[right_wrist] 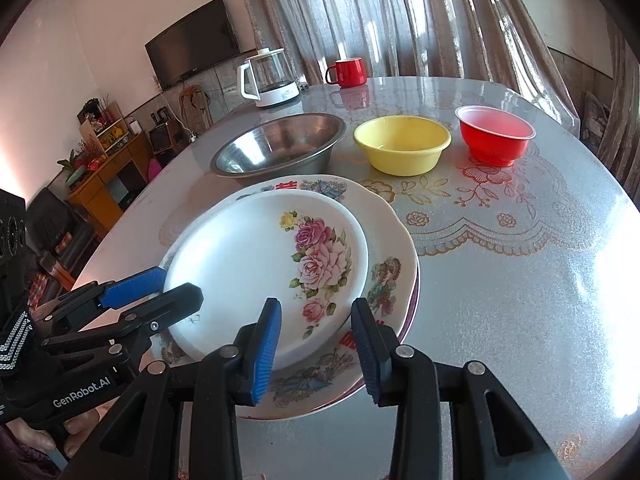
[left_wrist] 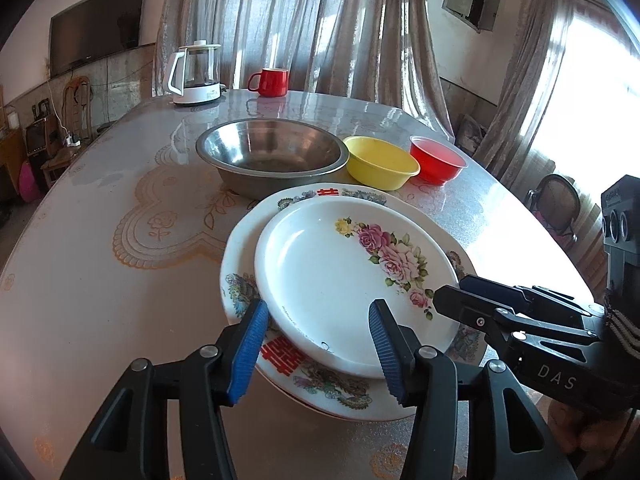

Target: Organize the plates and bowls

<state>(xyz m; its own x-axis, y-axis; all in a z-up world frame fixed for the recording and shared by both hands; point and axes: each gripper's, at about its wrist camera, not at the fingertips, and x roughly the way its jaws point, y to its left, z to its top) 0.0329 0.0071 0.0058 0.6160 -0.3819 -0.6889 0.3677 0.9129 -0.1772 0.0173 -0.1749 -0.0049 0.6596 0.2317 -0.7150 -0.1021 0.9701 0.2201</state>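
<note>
A white plate with pink roses [left_wrist: 328, 272] [right_wrist: 256, 264] lies on top of a larger patterned plate with red characters [left_wrist: 240, 248] [right_wrist: 396, 256] at the near table edge. Behind stand a steel bowl [left_wrist: 272, 156] [right_wrist: 280, 144], a yellow bowl [left_wrist: 380, 160] [right_wrist: 402, 142] and a red bowl [left_wrist: 438, 158] [right_wrist: 496, 134], apart in a row. My left gripper [left_wrist: 318, 344] is open, its jaws straddling the rose plate's near rim; it also shows in the right wrist view [right_wrist: 160, 288]. My right gripper [right_wrist: 316, 348] is open over the plates' near right edge; it also shows in the left wrist view [left_wrist: 452, 292].
A glass kettle on a white base [left_wrist: 196, 74] [right_wrist: 272, 78] and a red mug [left_wrist: 270, 82] [right_wrist: 348, 72] stand at the far table edge before curtains. The round table [left_wrist: 100, 240] [right_wrist: 520, 280] has a patterned glossy cover. Chairs and cabinets stand around.
</note>
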